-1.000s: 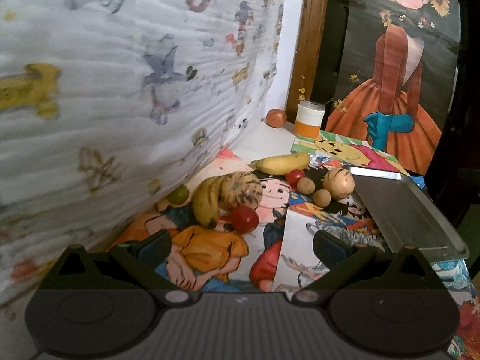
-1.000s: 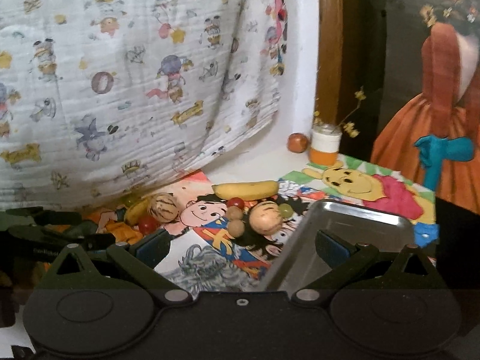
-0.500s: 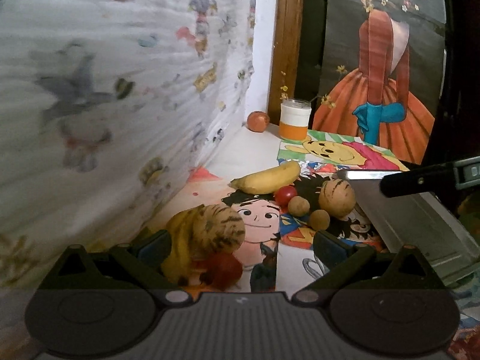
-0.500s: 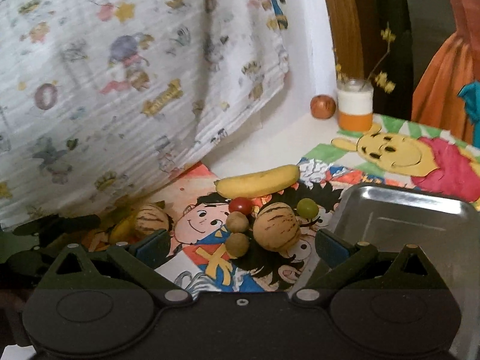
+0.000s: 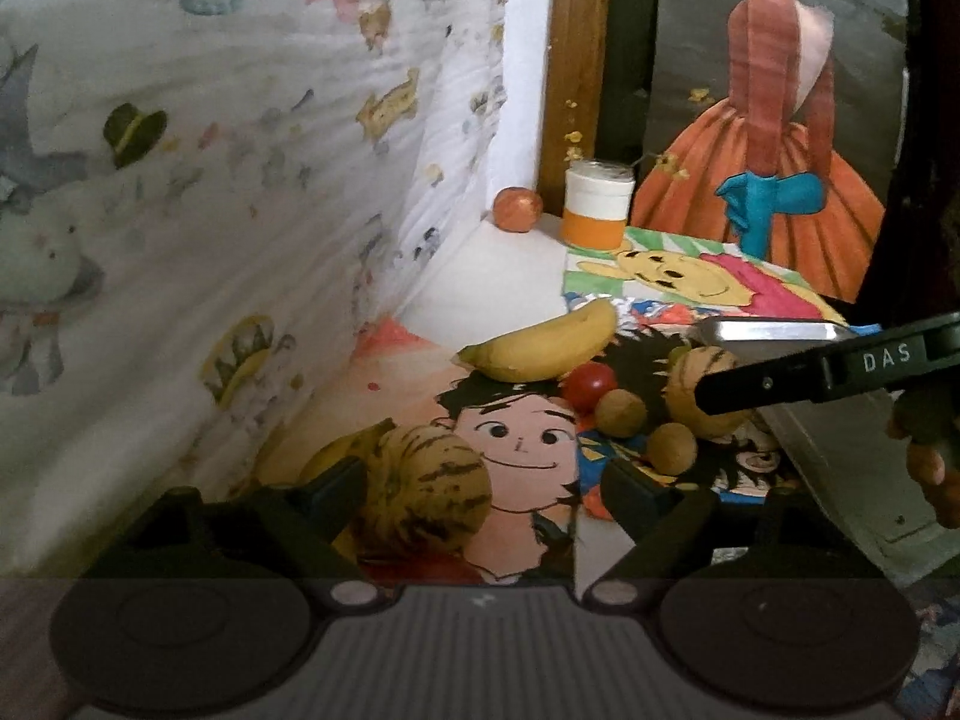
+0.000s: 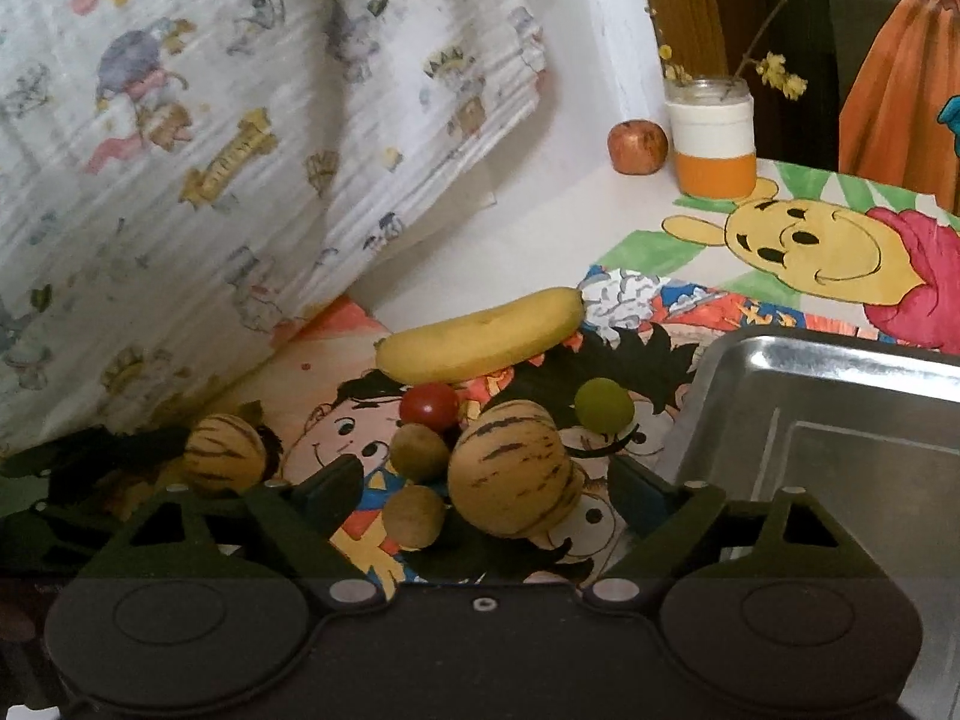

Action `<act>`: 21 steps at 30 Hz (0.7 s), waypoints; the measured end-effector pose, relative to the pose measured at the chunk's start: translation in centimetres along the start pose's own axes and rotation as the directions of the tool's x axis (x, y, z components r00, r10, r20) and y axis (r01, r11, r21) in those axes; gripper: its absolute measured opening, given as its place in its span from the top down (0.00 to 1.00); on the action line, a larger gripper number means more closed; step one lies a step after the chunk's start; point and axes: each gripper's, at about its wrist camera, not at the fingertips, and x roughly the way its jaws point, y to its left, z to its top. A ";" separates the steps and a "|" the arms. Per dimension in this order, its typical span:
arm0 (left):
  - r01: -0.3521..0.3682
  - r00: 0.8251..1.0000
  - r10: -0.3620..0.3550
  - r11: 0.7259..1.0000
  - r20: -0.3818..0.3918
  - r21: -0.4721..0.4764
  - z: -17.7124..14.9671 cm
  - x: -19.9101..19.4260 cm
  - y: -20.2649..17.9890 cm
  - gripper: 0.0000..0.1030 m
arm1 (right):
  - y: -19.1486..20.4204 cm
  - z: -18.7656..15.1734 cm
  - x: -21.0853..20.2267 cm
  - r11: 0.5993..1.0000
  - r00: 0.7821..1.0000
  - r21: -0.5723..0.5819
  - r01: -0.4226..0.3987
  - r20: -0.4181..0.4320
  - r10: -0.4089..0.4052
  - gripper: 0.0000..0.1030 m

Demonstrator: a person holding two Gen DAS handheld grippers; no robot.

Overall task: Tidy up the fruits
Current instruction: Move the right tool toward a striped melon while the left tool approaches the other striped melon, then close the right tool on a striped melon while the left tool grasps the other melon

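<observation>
The only lettering I can make out is "DAS", in pale capitals on the dark finger of the right claw [image 5: 726, 396] where it reaches in from the right side of the left wrist view. The white-and-orange jar [image 6: 712, 138] at the back of the tabletop [image 6: 540, 228] shows no label I can read, and the cartoon sheets [image 6: 798, 246] carry pictures, no legible words

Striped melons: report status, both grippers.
Left gripper and right gripper open, jaws just been closing, one striped melon between each. Tray bare. Small brown fruits crowd right melon.
</observation>
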 end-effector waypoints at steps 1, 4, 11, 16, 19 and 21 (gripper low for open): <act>-0.006 1.000 0.006 1.000 -0.005 -0.004 0.1 0.2 0.1 0.15 | -0.1 0.0 0.2 1.000 1.000 0.003 -0.002 -0.004 0.002 0.15; -0.015 1.000 0.015 1.000 -0.016 -0.011 0.3 0.6 0.2 0.16 | -0.3 -0.1 0.8 1.000 1.000 0.012 -0.002 -0.015 0.002 0.16; -0.058 0.998 0.058 0.998 -0.023 0.028 0.6 1.5 -0.5 0.16 | -0.3 -0.3 2.1 0.999 0.999 0.033 -0.015 -0.032 0.016 0.20; -0.077 0.996 0.080 0.994 -0.028 0.073 0.6 2.1 -1.1 0.15 | -0.3 -0.5 2.3 0.997 0.999 0.066 -0.035 -0.022 0.037 0.20; -0.085 0.996 0.088 0.993 -0.027 0.087 0.5 2.2 -1.2 0.16 | -0.3 -0.6 2.3 0.995 0.998 0.083 -0.064 -0.010 0.065 0.23; -0.097 0.995 0.100 0.990 -0.023 0.097 0.4 2.3 -1.4 0.17 | -0.1 -0.6 2.4 0.994 0.997 0.082 -0.078 -0.005 0.079 0.26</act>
